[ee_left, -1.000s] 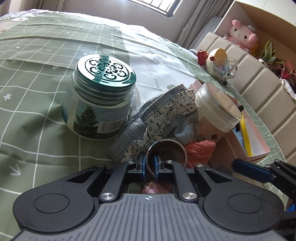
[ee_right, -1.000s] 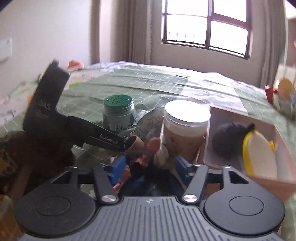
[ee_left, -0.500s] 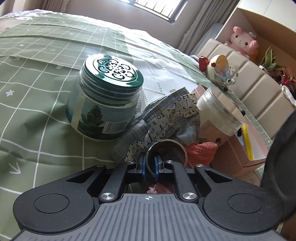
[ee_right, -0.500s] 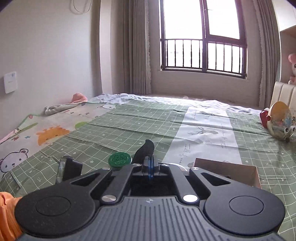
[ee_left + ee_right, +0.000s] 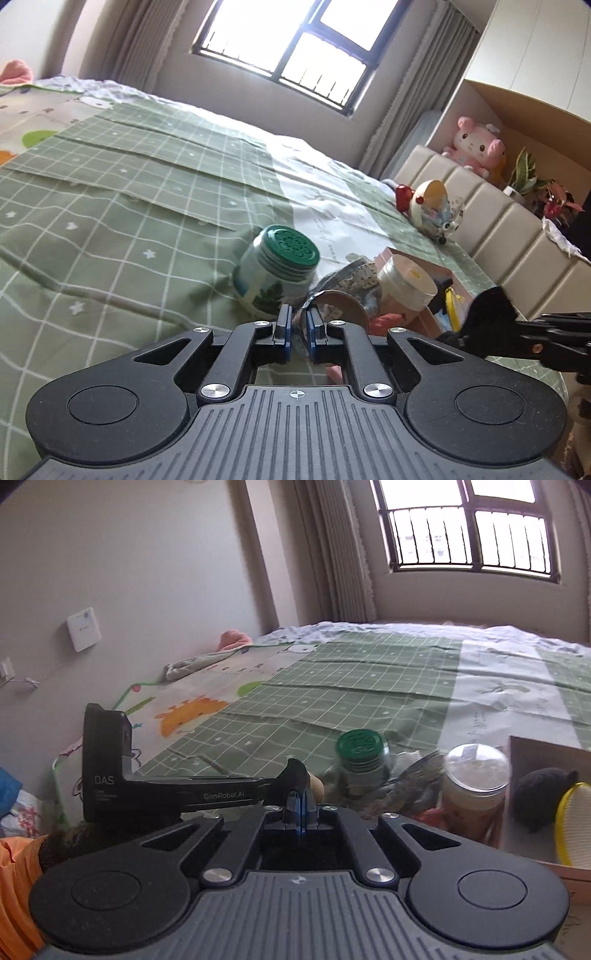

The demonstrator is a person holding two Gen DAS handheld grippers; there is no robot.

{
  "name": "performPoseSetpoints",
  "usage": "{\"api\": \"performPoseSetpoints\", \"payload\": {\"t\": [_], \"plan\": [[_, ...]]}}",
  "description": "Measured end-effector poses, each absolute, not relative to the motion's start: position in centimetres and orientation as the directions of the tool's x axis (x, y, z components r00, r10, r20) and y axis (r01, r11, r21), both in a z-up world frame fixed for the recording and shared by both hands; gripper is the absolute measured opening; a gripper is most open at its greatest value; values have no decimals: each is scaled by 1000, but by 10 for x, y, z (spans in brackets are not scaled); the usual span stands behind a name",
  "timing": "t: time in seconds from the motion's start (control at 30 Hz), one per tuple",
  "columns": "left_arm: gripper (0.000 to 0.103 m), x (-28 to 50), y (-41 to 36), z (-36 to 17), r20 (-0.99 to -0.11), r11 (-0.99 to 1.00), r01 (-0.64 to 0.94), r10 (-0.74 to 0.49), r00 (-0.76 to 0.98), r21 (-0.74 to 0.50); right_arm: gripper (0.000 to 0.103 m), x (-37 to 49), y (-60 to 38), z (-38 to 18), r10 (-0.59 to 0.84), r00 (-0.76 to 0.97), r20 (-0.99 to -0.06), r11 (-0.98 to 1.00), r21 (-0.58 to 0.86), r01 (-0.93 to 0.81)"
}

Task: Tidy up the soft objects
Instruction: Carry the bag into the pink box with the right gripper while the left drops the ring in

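Note:
My left gripper [image 5: 299,334] is shut on the rim of a brown cardboard tube [image 5: 341,306] and holds it above the bed. Below it lie a grey lettered cloth [image 5: 356,278] and an orange-red cloth [image 5: 384,321], between a green-lidded glass jar [image 5: 275,273] and a white-lidded jar [image 5: 404,286]. My right gripper [image 5: 300,808] is shut with nothing between its fingers; it shows at the right of the left wrist view [image 5: 491,321]. In the right wrist view the left gripper [image 5: 207,794] crosses in front, with the cloth [image 5: 413,786] beyond it.
A pink open box [image 5: 546,760] at the right holds a dark round thing [image 5: 541,797] and a yellow-rimmed pad [image 5: 574,823]. The green checked bedspread [image 5: 129,206] stretches left and back. Toys [image 5: 430,206] sit by the padded headboard [image 5: 513,236].
My left gripper has lifted and drawn back with the tube, so the jars look smaller. My right gripper has tilted down and swung so the jars and box are back in its view.

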State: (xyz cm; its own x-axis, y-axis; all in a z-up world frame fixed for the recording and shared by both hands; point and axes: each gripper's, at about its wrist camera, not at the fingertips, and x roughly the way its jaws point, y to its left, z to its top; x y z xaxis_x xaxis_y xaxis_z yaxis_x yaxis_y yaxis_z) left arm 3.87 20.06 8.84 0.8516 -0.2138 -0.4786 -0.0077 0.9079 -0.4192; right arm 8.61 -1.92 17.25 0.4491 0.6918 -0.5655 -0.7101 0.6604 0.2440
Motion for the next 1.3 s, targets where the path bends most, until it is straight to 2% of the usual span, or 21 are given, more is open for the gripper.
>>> {"api": "performPoseSetpoints", "payload": {"t": [0.13,0.17,0.23,0.27,0.3,0.33,0.43,0.53,0.67,0.87,0.97,1.07,1.17,1.3], "plan": [[11,0,230,85,-486,889,-101,-145,862,-446,3,95,17,151,717,355,-600,604,281,-745],[10,-8,235,82,-492,884,-124,-131,861,-452,8,94,22,148,716,356,-601,600,269,-753],[10,-24,248,76,-508,871,-172,-100,855,-461,27,91,26,145,719,362,-594,592,250,-766],[10,-31,250,73,-514,866,-189,-90,853,-464,45,89,24,143,719,369,-588,593,243,-768],[10,-37,252,70,-519,865,-200,-78,851,-460,56,84,21,140,714,385,-584,599,226,-768],[10,-43,252,67,-520,868,-205,-70,851,-452,59,79,17,136,705,399,-587,605,203,-770],[10,-52,257,60,-526,863,-214,-69,848,-458,62,66,14,115,662,420,-621,614,129,-779],[10,-53,256,55,-556,870,-261,-18,831,-418,64,55,25,92,620,428,-657,612,64,-788],[10,-57,255,52,-571,876,-271,-6,821,-398,64,58,47,74,574,466,-674,666,53,-744],[11,-60,251,53,-578,895,-268,13,816,-358,80,70,73,49,504,438,-745,699,53,-713],[11,-59,249,53,-578,898,-259,6,816,-357,84,63,73,42,503,460,-732,679,6,-734],[11,-57,248,52,-579,899,-250,-5,816,-360,84,64,70,43,515,448,-731,671,18,-742],[11,-56,246,52,-576,899,-243,-12,817,-363,77,62,68,49,527,451,-720,653,4,-757],[11,-58,244,54,-570,900,-233,-20,821,-368,77,56,56,60,557,470,-685,648,3,-762]]}}
